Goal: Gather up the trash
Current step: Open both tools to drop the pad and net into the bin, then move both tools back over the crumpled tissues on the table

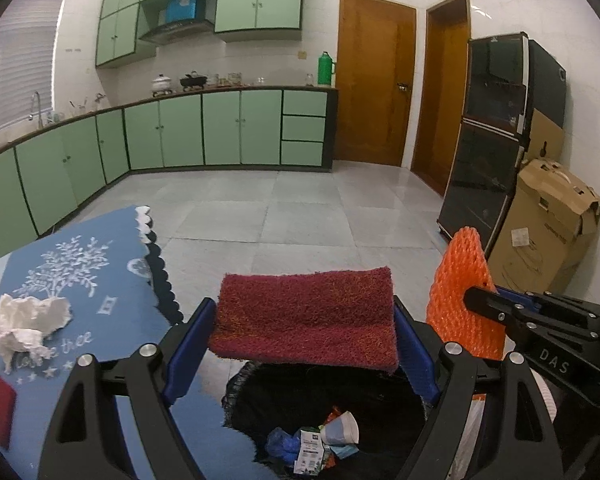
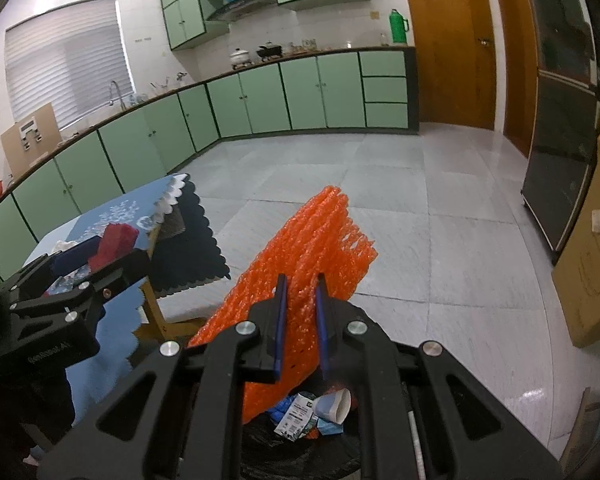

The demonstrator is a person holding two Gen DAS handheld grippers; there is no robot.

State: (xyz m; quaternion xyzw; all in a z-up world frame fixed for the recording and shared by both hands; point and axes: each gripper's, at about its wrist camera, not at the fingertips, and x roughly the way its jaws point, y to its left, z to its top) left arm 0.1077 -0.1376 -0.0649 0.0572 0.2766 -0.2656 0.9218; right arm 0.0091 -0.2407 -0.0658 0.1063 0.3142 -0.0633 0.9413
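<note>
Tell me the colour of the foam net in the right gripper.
Bright orange foam net; the right wrist view shows it best.

Scouring pad (image 1: 305, 316): dark red, coarse fibrous nap, matt.
Foam net (image 2: 300, 264): orange plastic foam mesh, slightly glossy strands, open weave.
Left gripper (image 1: 305, 344): matt black plastic arms, bright metal screw heads, smooth blue pads.
Right gripper (image 2: 300, 316): same matt black plastic, blue pads.
Tablecloth (image 1: 84, 280): blue woven cloth, matt, white printed pattern, scalloped edge.
Crumpled tissue (image 1: 26, 322): white paper, wrinkled, matt.
Bin liner (image 1: 340, 396): black plastic film, creased.
Floor (image 1: 300, 208): pale stone-look tiles, polished, reflective.
Doors (image 1: 374, 84): varnished wood.
Boxes (image 1: 548, 228): brown cardboard, matt.
</note>
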